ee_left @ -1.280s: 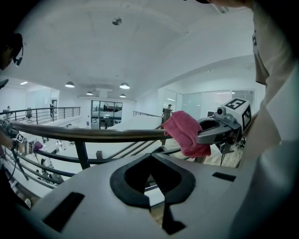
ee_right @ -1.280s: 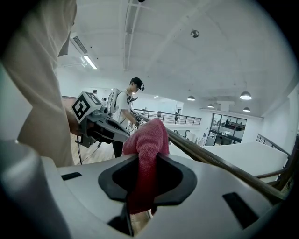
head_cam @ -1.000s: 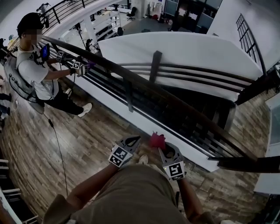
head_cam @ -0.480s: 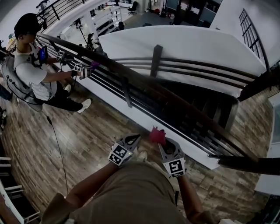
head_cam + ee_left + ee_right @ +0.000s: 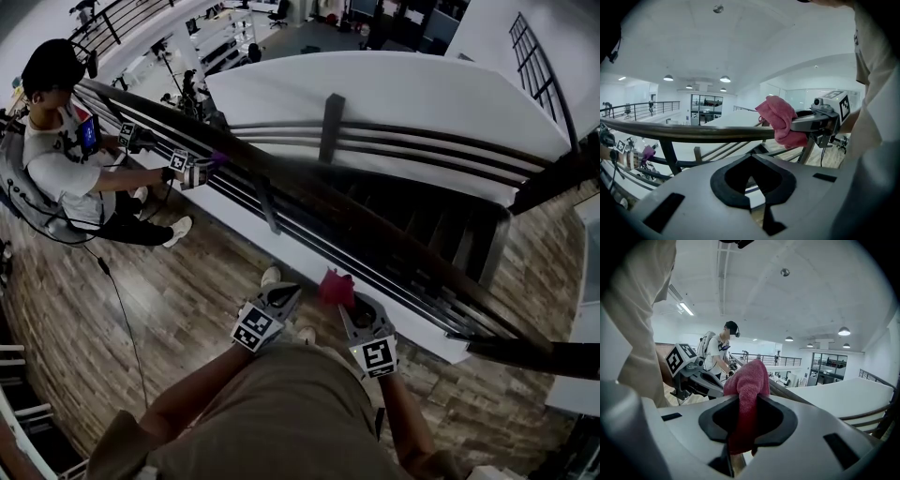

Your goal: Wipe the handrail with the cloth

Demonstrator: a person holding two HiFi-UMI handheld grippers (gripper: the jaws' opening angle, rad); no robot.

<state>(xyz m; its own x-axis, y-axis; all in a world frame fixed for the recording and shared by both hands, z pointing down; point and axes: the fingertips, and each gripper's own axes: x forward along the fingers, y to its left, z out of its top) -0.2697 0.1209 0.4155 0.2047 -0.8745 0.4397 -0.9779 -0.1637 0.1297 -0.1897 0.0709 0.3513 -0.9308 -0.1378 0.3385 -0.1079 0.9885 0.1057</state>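
In the head view the dark wooden handrail (image 5: pixel 394 234) curves from the upper left down to the lower right. My right gripper (image 5: pixel 345 302) is shut on a bunched pink cloth (image 5: pixel 336 287), held just short of the rail. The right gripper view shows the cloth (image 5: pixel 747 390) clamped between the jaws of the right gripper (image 5: pixel 743 427), with the handrail (image 5: pixel 783 391) behind it. My left gripper (image 5: pixel 286 298) hangs beside it, shut and empty. Seen from the left gripper (image 5: pixel 757 187), the cloth (image 5: pixel 780 121) sits at the handrail (image 5: pixel 693 133).
Another person (image 5: pixel 66 159) stands at the rail to the far left, holding grippers and a purple cloth (image 5: pixel 217 159) on it. A metal post (image 5: pixel 330 127) and lower bars run behind the rail. Wooden floor (image 5: pixel 150 300) lies underfoot, with a drop beyond the railing.
The other person has shifted along the rail towards me. My two grippers and the pink cloth have hardly moved. A shoe now shows by my left gripper.
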